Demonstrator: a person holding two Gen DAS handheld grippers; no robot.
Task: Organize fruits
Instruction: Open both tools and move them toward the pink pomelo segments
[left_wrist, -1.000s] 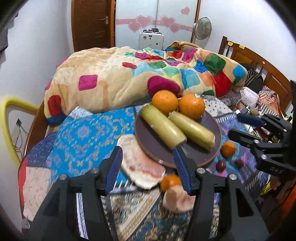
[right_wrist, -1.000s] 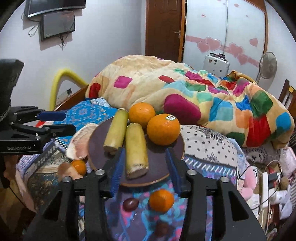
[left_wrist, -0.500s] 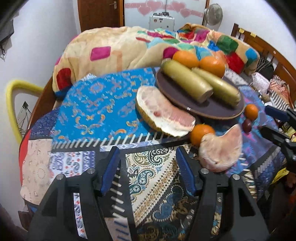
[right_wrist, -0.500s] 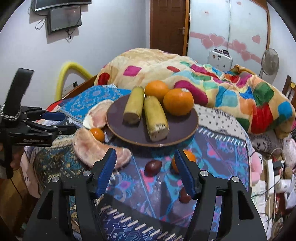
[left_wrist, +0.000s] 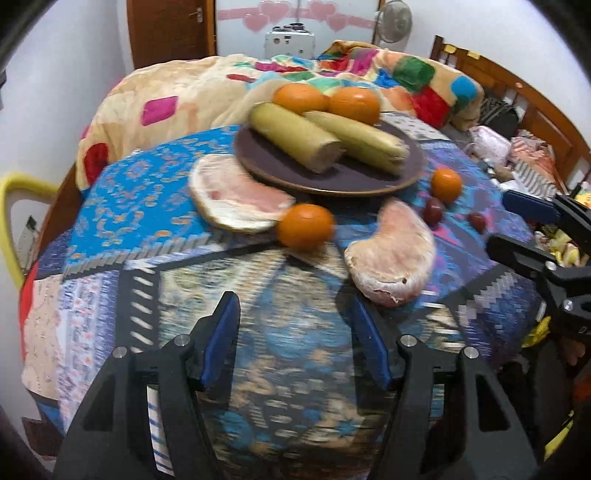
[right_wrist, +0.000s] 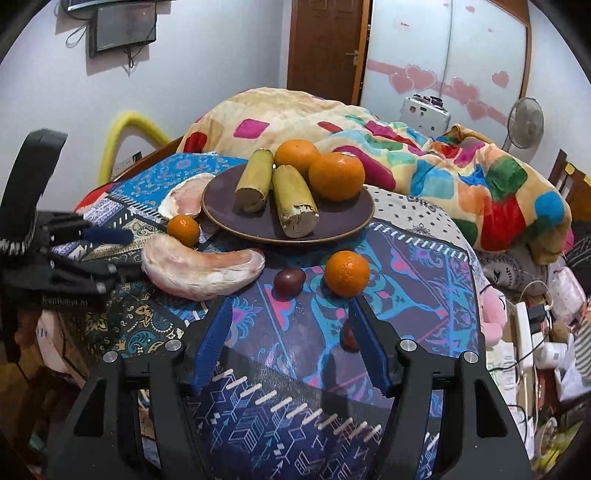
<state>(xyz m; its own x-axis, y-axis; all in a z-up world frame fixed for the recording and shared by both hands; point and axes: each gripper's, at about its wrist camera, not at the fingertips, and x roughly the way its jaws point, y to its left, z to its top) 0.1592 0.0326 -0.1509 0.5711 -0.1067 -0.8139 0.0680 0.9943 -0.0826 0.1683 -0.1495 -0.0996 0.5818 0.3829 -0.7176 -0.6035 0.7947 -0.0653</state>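
Note:
A brown plate (left_wrist: 280, 166) (right_wrist: 332, 221) on the patterned cloth carries two big oranges (right_wrist: 335, 176) and two yellow-green stalk pieces (right_wrist: 295, 201). Around it lie two peeled pomelo pieces (left_wrist: 236, 199) (left_wrist: 393, 258), two small tangerines (left_wrist: 306, 226) (right_wrist: 346, 272) and dark red small fruits (right_wrist: 289, 281); one of these is partly hidden by my right finger. My left gripper (left_wrist: 293, 306) hangs open over the cloth, short of the near pomelo piece (right_wrist: 201, 269). Below the tangerine, my right gripper (right_wrist: 290, 306) stands open with nothing in it. Each gripper shows at the edge of the other's view.
A colourful quilt (right_wrist: 424, 155) is heaped on the bed behind the table. To the right are a wooden headboard (left_wrist: 517, 96) and a clutter of cables and bottles (right_wrist: 535, 332). A yellow tube (right_wrist: 125, 129) arches at the left wall. The cloth drops off at the near table edge.
Both grippers have drawn back from the plate and sunk toward the near part of the cloth. Their jaws stand wider than a second ago. No fruit has moved.

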